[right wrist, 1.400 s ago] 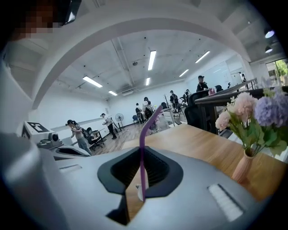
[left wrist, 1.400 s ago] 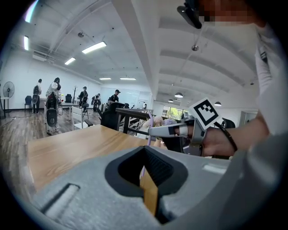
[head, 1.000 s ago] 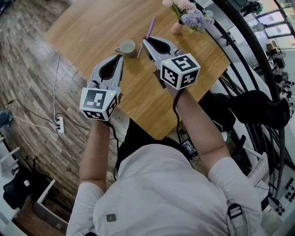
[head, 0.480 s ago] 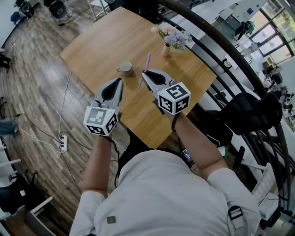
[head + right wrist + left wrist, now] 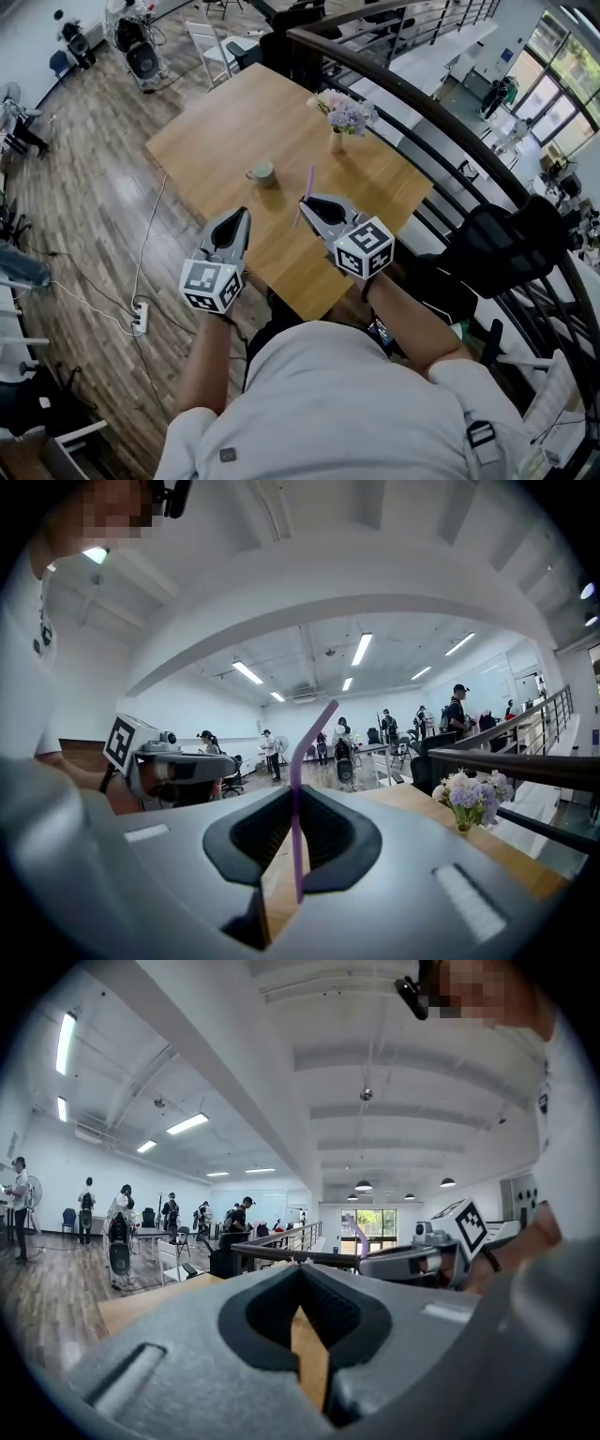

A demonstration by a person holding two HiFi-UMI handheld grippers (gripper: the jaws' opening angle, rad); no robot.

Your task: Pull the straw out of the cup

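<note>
A small grey-green cup (image 5: 262,172) stands alone on the wooden table (image 5: 234,122). The purple bent straw (image 5: 307,191) is out of the cup and sticks up from the tips of my right gripper (image 5: 305,201), which hovers over the table's near part. In the right gripper view the straw (image 5: 297,799) stands upright between the pads; the jaws are opening slightly but still pinch it. My left gripper (image 5: 243,213) is held beside it, left of it, shut and with nothing in it. The left gripper view shows its own tips (image 5: 300,1269) together and the straw (image 5: 360,1237) off to the right.
A vase of pink and lilac flowers (image 5: 341,117) stands at the table's far right. A dark curved railing (image 5: 450,122) runs behind the table. A power strip with a cable (image 5: 142,318) lies on the wooden floor at left. White chairs (image 5: 211,42) stand beyond the table.
Both grippers have risen and drawn back from the cup toward the person, the right one carrying the straw. The cup and table now look smaller and farther away.
</note>
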